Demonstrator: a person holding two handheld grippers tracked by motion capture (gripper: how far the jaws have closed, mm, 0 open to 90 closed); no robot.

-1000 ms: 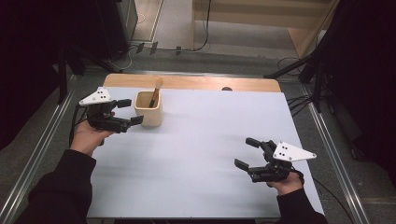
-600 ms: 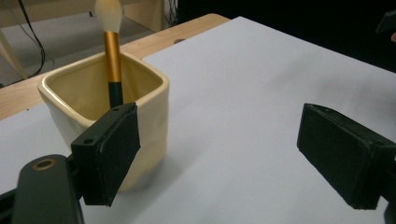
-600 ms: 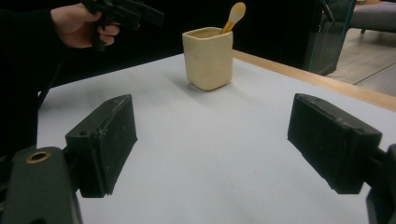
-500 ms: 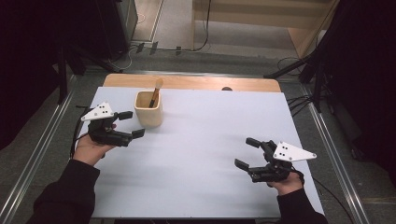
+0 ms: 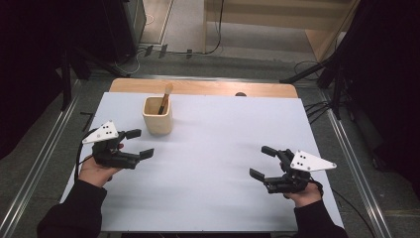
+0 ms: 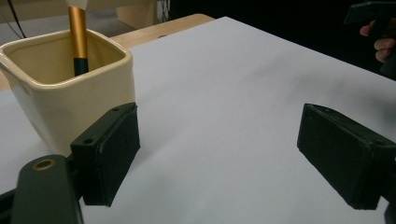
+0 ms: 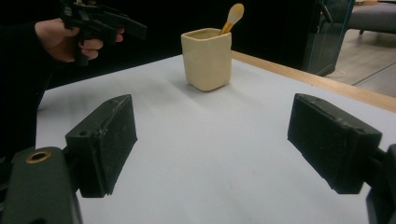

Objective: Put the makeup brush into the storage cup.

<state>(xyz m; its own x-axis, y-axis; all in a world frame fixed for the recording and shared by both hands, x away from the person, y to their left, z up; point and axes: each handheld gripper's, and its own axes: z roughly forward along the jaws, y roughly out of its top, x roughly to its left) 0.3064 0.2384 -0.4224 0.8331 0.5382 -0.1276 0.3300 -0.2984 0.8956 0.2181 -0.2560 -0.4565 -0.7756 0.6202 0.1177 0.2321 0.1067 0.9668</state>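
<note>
**Cup and brush sit nearest the left gripper**

Cup [image 5: 158, 115], a cream square-sided pot, stands upright on the white table [image 5: 218, 148] toward the far left, just short of the wooden strip along the back edge. The left gripper [image 5: 137, 144] hangs just beside it on the near side, jaws spread wide and holding nothing; in the left gripper view the cup's wall lies close behind one jaw. The right gripper [image 5: 262, 163] rests well apart at the near right, jaws likewise spread and empty. The brush [image 5: 165, 98] stands in the cup, its long axis near upright and leaning toward the far side, tip above the rim. The left hand is plainly the nearer one for any reach.
</note>
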